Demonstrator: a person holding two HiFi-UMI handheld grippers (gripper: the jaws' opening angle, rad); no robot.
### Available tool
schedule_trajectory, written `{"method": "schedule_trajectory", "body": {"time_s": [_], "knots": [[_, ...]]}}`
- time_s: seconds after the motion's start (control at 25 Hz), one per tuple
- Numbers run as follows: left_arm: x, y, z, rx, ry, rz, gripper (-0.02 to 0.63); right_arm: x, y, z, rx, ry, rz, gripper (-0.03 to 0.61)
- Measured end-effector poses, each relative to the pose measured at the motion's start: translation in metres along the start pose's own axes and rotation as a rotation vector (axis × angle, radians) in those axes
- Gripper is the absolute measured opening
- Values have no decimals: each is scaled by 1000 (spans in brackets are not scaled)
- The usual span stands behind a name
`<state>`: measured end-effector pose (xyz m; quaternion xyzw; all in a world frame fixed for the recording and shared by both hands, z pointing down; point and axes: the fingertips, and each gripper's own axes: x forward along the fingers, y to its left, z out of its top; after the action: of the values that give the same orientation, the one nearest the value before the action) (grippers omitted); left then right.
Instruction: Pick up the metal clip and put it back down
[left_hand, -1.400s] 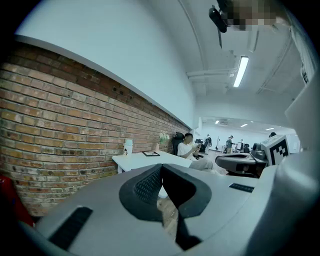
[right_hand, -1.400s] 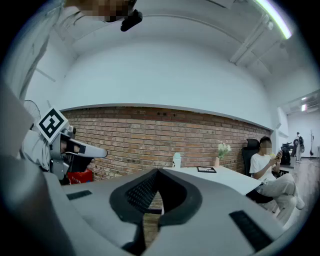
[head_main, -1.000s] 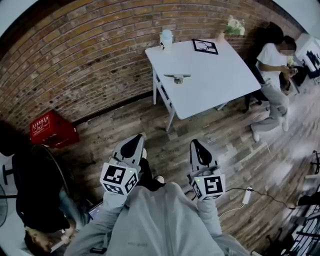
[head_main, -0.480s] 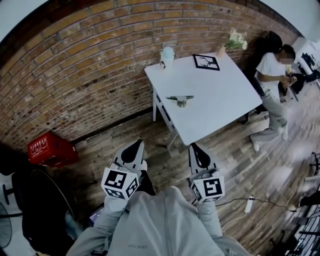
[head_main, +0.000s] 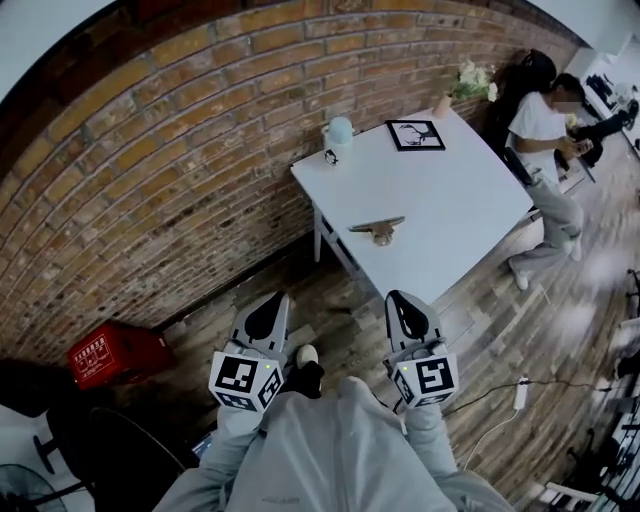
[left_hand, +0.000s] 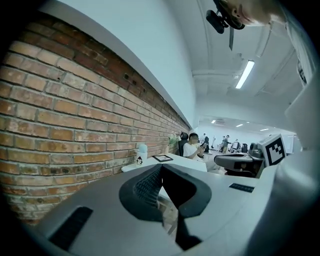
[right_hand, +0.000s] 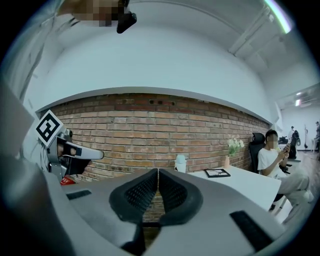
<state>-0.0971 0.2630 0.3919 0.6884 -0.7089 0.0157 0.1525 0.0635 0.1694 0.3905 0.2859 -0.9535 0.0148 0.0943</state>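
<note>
Left gripper (head_main: 268, 312) hangs short of the white table (head_main: 455, 195), jaws closed together, empty. Metal clip (head_main: 378, 230) lies on the table near its front edge; probably light, rigid and slippery, so grip across its narrow bar. Right gripper (head_main: 408, 315), also short of the table, is closed and empty.

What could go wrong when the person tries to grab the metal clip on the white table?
The metal clip lies flat near the white table's edge; a clumsy nudge might slide it off.
The left gripper and right gripper are both shut and empty; unless they open first, they may just push it.
A power strip with its cable lies on the floor nearby; feet could snag it.
</note>
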Motion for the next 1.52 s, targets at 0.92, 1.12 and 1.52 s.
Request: {"method": "schedule_trajectory", "body": {"time_s": [0.92,1.12,1.52], "knots": [[125,27,12,-2,74,-167,28,73,-80,-8,46,55,-172,25],[196,12,46,43,53,-231,27,94,-132,7,67,19,-230,26],[295,-27,76,110,59,-359,27,100,-208,14,109,-10,-343,25]]}}
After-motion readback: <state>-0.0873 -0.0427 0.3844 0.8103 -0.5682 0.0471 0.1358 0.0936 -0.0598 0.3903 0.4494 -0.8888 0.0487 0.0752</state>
